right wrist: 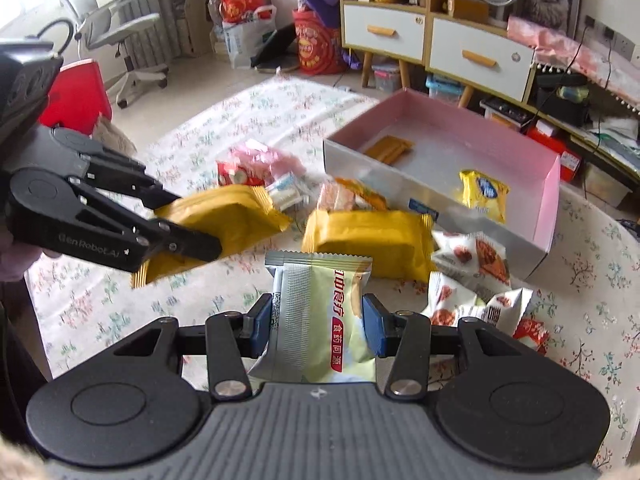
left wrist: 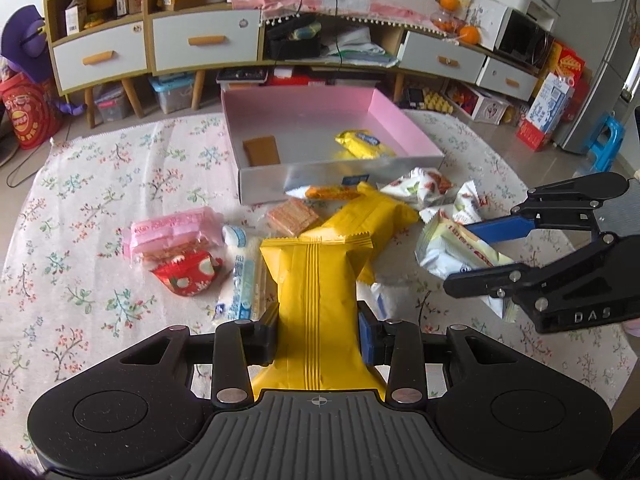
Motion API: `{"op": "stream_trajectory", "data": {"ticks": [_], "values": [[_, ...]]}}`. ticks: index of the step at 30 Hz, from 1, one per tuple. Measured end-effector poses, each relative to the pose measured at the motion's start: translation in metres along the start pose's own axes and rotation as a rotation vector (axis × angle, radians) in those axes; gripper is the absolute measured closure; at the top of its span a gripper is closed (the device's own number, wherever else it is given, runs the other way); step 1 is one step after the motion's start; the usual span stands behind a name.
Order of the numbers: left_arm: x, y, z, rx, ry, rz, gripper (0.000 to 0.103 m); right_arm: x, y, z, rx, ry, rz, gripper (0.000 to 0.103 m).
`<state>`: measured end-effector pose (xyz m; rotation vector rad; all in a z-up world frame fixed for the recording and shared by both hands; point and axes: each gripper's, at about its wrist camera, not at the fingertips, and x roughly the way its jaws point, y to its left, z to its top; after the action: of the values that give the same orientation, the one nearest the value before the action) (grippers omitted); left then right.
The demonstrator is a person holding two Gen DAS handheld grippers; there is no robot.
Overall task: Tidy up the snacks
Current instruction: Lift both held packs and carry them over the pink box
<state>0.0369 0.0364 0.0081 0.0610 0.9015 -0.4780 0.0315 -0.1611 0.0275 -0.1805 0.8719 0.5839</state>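
My left gripper [left wrist: 318, 330] is shut on a yellow snack packet [left wrist: 316, 280] and holds it above the floral cloth; it also shows in the right wrist view [right wrist: 216, 220]. My right gripper [right wrist: 318, 326] is shut on a pale green and silver snack packet [right wrist: 320, 320], seen from the left wrist view [left wrist: 452, 248] at the right. A pink-lined box [left wrist: 408, 132] stands beyond the pile and holds a yellow-blue packet [left wrist: 362, 142] and a brown wafer [left wrist: 262, 150]. A second yellow packet [right wrist: 368, 236] lies in front of the box.
Loose snacks lie on the cloth: a pink packet [left wrist: 172, 232], a red packet [left wrist: 186, 274], a white-blue packet [left wrist: 244, 280], a wafer pack [left wrist: 292, 218] and white-red packets [right wrist: 476, 256]. Cabinets with drawers [left wrist: 204, 40] stand behind the box.
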Motion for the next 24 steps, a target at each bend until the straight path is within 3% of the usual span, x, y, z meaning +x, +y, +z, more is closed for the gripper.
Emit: {"op": "stream_trajectory", "data": {"ticks": [10,24], "values": [[0.008,0.002,0.035,-0.044,-0.078,0.0,0.068,0.005,-0.032,0.027,0.159,-0.091,-0.07,0.06],[0.074,0.009,0.107,-0.073,-0.122,0.024,0.068,0.044,-0.097,0.07,0.3,-0.13,-0.188,0.06]]}}
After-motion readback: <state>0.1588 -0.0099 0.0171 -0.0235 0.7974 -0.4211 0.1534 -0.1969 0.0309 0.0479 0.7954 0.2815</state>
